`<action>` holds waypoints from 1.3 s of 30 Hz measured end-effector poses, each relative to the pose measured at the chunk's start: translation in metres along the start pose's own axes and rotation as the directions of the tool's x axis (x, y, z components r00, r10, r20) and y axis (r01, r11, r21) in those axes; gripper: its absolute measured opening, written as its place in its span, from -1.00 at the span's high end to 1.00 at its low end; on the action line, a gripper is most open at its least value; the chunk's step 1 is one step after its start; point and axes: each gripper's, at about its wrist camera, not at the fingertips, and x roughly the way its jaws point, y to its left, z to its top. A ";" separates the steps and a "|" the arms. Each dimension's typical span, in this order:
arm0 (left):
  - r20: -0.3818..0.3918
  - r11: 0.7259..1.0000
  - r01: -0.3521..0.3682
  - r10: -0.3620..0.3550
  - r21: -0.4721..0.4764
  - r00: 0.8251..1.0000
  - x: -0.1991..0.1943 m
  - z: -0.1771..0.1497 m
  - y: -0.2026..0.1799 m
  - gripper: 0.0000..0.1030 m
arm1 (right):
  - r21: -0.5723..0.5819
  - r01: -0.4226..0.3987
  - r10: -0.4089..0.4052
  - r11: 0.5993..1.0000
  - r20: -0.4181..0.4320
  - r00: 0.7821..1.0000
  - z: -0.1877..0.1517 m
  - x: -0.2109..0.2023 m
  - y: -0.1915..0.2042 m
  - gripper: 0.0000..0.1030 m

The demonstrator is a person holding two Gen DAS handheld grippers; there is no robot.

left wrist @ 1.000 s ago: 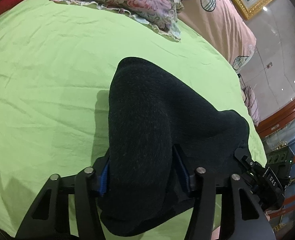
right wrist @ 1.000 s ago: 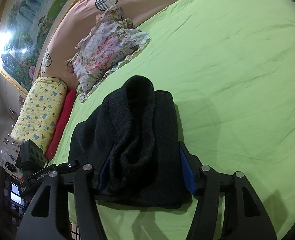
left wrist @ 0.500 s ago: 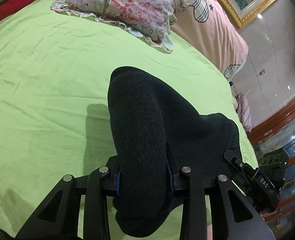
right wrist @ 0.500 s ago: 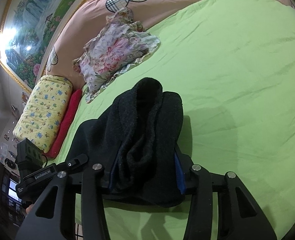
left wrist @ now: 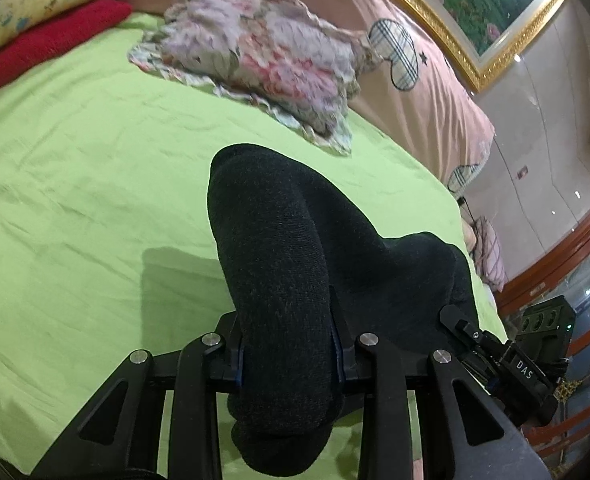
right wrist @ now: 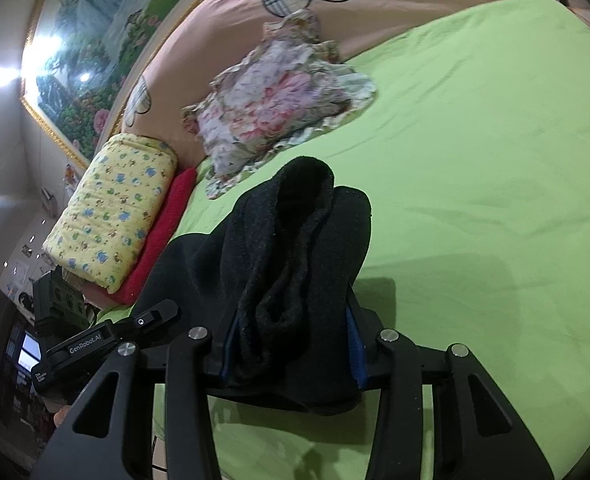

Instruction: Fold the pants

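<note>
Overhead, black pants (left wrist: 287,280) between both tongs, left (left wrist: 287,354) and right (right wrist: 291,344).

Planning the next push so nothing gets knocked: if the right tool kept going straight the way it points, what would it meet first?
Beyond the black pants already clamped in the right tool, probably the floral pillow lying on the green sheet; depth is hard to judge.

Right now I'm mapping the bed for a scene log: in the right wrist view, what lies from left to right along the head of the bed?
Yellow patterned pillow → red pillow → floral pillow. Nearer the camera, the right gripper holds the black pants over the green sheet.
</note>
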 end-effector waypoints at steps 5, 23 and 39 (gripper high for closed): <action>0.040 1.000 -0.024 0.024 -0.017 0.999 -0.013 0.017 0.015 0.41 | -0.046 -0.025 0.025 0.999 -0.004 1.000 0.011 0.018 0.022 0.13; 0.082 0.993 -0.118 0.119 -0.012 0.990 0.004 0.077 0.037 0.41 | -0.076 -0.054 0.054 0.996 -0.009 0.999 0.053 0.084 0.042 0.13; 0.048 0.988 -0.152 0.152 -0.009 0.987 0.038 0.096 0.038 0.41 | -0.051 -0.044 0.043 0.998 -0.019 0.999 0.068 0.108 0.024 0.13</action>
